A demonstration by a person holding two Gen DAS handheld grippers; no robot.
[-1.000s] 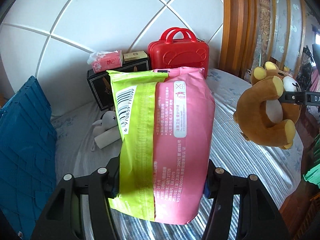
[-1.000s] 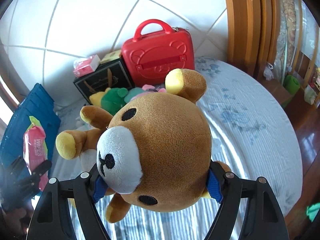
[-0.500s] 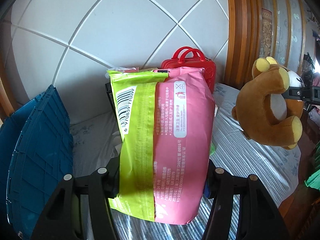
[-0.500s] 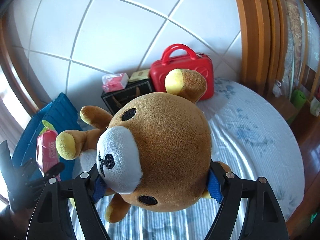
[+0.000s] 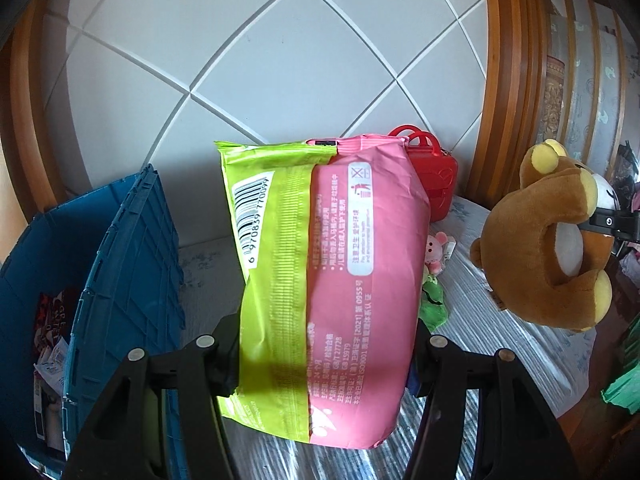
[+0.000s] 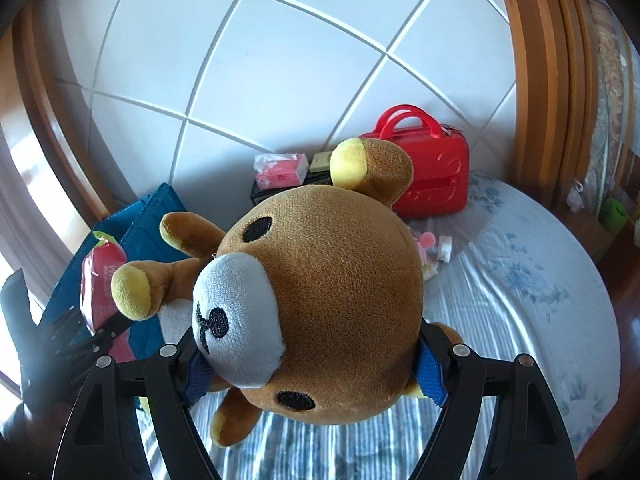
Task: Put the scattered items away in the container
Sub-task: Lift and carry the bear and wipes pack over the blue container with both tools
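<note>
My left gripper point(image 5: 320, 364) is shut on a pink and green wet-wipes pack point(image 5: 320, 280) and holds it up above the bed, just right of the blue crate point(image 5: 120, 280). The pack also shows in the right wrist view point(image 6: 102, 276), over the crate point(image 6: 148, 220). My right gripper point(image 6: 308, 372) is shut on a brown teddy bear point(image 6: 320, 300) by its head, held above the bed. The bear also shows in the left wrist view point(image 5: 552, 240), at the right.
A red case point(image 6: 428, 176), a black box point(image 6: 280, 194) with a pink tissue pack point(image 6: 280, 172) on top stand against the white headboard. Small plush toys point(image 5: 434, 280) lie on the striped bedsheet point(image 6: 520, 280). The crate holds several items point(image 5: 52, 340).
Both grippers have risen and swung left toward the blue crate with their loads. The crate's inside now shows in the left wrist view.
</note>
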